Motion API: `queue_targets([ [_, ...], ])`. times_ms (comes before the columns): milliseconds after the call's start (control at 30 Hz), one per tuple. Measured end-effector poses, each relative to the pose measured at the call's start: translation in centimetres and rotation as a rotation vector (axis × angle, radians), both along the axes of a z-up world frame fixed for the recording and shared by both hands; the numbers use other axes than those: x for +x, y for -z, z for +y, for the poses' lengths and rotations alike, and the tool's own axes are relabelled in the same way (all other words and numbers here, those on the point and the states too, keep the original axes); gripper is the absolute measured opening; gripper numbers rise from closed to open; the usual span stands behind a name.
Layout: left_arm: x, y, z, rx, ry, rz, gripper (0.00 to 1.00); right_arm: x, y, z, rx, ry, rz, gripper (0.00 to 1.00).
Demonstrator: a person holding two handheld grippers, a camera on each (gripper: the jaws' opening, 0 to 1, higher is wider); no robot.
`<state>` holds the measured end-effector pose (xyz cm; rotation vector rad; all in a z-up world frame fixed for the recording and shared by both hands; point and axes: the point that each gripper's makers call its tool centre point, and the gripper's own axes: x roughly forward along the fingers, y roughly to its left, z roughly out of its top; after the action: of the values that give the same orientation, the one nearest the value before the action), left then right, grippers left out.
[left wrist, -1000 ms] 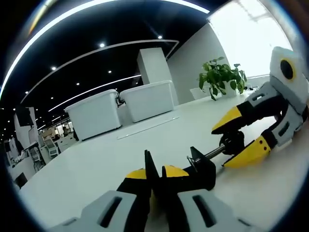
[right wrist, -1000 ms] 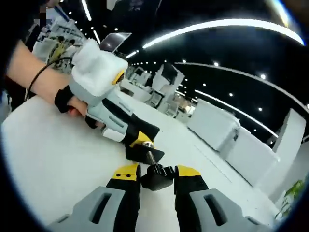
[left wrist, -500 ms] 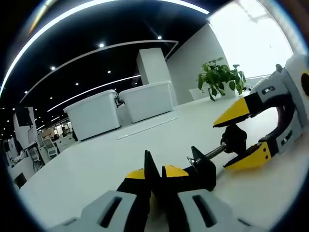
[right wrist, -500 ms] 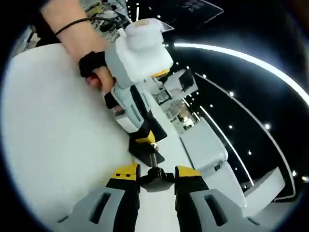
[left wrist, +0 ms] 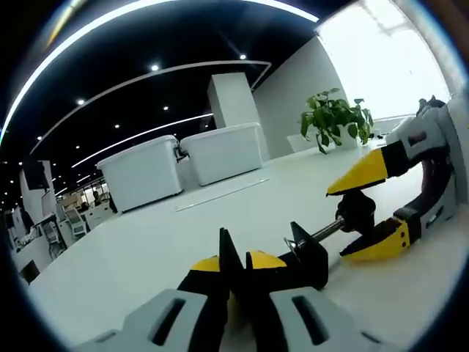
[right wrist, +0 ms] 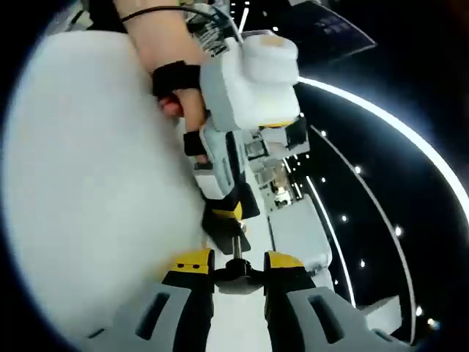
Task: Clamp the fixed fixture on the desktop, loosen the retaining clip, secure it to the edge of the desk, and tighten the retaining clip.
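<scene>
Left gripper view: the left hand-held gripper (left wrist: 233,265) has its yellow-tipped jaws drawn close together, gripping the black body of the fixture (left wrist: 308,257), which lies low on the white surface (left wrist: 132,257). A threaded screw rod (left wrist: 324,232) runs from the fixture body to a black knob (left wrist: 357,209). The right hand-held gripper (left wrist: 370,207) comes in from the right, its jaws on either side of the knob, closed on it.

Right gripper view: the right hand-held gripper (right wrist: 237,266) has the knob (right wrist: 236,269) pinched between its jaws. Beyond it, the screw rod (right wrist: 237,248) leads to the left hand-held gripper (right wrist: 229,214), held by a person's hand (right wrist: 179,103).

Background: two white storage bins (left wrist: 183,165) and a potted plant (left wrist: 333,117) at the far side of the surface.
</scene>
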<state>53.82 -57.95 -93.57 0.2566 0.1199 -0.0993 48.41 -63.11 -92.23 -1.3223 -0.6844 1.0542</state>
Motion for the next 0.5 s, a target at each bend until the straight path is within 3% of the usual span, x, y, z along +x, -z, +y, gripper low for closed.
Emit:
queue_targets([
  [67, 0.0, 0.0, 0.0, 0.008, 0.002, -0.002, 0.1, -0.2, 0.6, 0.1, -0.066, -0.002, -0.067, 0.19],
  [300, 0.1, 0.0, 0.0, 0.007, 0.002, 0.0, 0.1, 1.0, 0.4, 0.4, -0.025, 0.008, -0.013, 0.19],
  [367, 0.1, 0.0, 0.0, 0.009, 0.004, 0.0, 0.1, 1.0, 0.3, 0.1, 0.004, 0.004, 0.032, 0.19],
  [467, 0.1, 0.1, -0.1, 0.01, 0.007, 0.002, 0.09, 0.3, -0.1, 0.2, 0.081, -0.063, 0.216, 0.2],
  [500, 0.1, 0.1, -0.1, 0.011, 0.007, 0.002, 0.09, 0.3, -0.1, 0.2, 0.085, -0.063, 0.235, 0.2],
])
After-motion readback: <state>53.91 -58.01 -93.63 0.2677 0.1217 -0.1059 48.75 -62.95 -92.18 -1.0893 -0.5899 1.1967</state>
